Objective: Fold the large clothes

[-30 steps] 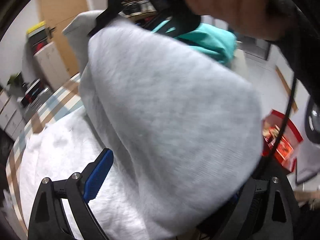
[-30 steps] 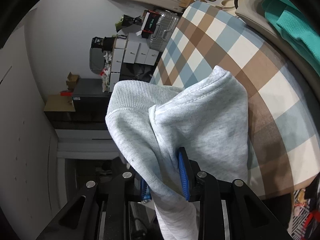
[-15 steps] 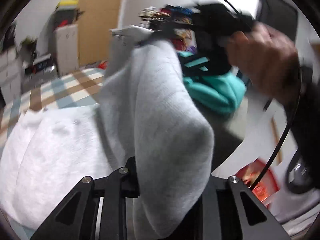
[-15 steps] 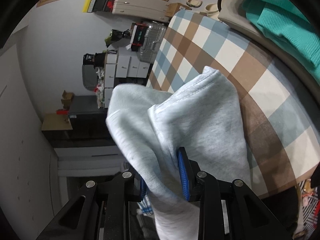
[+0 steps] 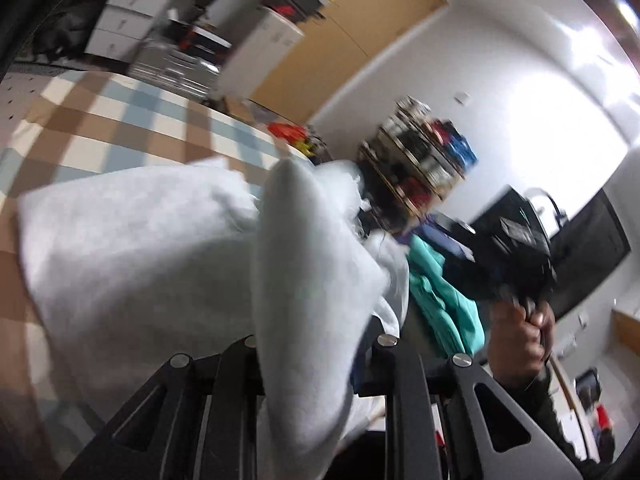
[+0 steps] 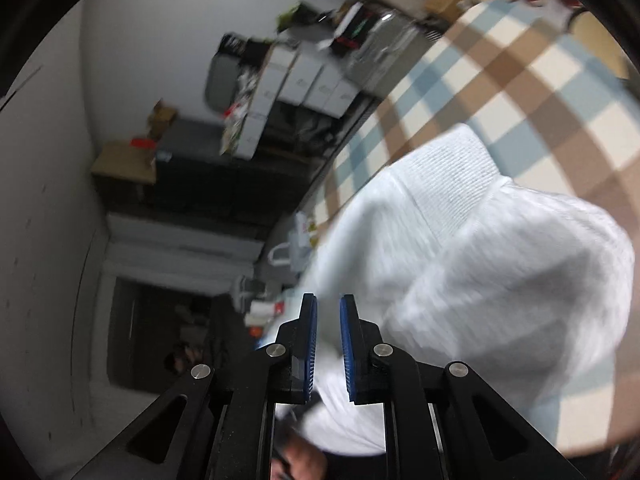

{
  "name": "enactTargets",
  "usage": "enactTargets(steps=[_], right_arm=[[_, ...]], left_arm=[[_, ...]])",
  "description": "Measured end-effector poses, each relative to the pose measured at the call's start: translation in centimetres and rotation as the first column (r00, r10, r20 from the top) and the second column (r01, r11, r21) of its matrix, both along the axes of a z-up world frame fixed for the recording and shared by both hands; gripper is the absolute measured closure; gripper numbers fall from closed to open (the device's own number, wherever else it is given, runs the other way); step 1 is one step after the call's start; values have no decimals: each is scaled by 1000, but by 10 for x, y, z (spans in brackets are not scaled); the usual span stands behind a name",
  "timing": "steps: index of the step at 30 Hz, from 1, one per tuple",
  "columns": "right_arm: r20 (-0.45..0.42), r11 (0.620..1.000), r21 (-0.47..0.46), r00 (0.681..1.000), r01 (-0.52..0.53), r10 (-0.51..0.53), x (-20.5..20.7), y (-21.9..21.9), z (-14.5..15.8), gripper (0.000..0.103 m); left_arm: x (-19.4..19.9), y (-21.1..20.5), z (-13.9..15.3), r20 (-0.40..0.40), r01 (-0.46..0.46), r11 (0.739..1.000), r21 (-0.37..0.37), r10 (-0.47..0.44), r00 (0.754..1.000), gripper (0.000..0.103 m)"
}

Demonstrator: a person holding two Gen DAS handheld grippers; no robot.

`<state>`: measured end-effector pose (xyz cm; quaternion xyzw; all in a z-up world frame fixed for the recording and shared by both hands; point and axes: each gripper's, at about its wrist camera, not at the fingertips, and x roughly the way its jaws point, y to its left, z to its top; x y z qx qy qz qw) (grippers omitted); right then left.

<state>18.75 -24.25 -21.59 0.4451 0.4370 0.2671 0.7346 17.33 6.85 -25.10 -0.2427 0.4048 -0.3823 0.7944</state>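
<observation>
No writing or brand is readable; both views are blurred. The left gripper (image 5: 312,344) is closing, clamped on the grey sweatshirt (image 5: 132,252) lying over the checked bed (image 5: 100,128). The right gripper (image 6: 328,344) is closing, its blue pads (image 6: 347,344) narrowly apart and the sweatshirt (image 6: 500,280) behind them.

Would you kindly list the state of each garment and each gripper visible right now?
Light grey knit sweatshirt: bunched, partly lifted off the checked cloth, a fold held in the left gripper.
Left gripper: jaws closing, clamped on the grey fold.
Right gripper: jaws closing, blue pads apart, nothing pinched; sweatshirt lies behind.
Teal garment: crumpled in a heap, unfolded.
Brown, blue and cream checked cloth: spread flat.
</observation>
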Motion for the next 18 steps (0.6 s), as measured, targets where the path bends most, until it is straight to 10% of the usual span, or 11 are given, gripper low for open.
enactTargets(steps=[3,5,6,8,13,18], right_arm=[[154,996,-87,988,2,12,-2,-7,15,67],[298,979,-199,954,53,9,-14,-26,27,12],[339,966,-250,941,61,28,-19,-32,29,2],[367,932,-359,926,53,89,-28,-47,16,0],[283,950,-282,934,-135,217,-35,-51,-50,0],[296,846,-421,832,-328,469,-56,11,-84,0]], left_arm=[[-3,8,2,1,-13,1000,-2,13,1000,88],[-2,11,-2,15,0,1000,1,0,1000,88],[-4,10,-3,15,5,1000,0,-5,1000,88],[-1,9,-7,27,31,1000,4,-31,999,88],[-10,14,-7,114,104,994,23,-106,988,88],[-40,-1,-4,221,291,952,94,-305,926,87]])
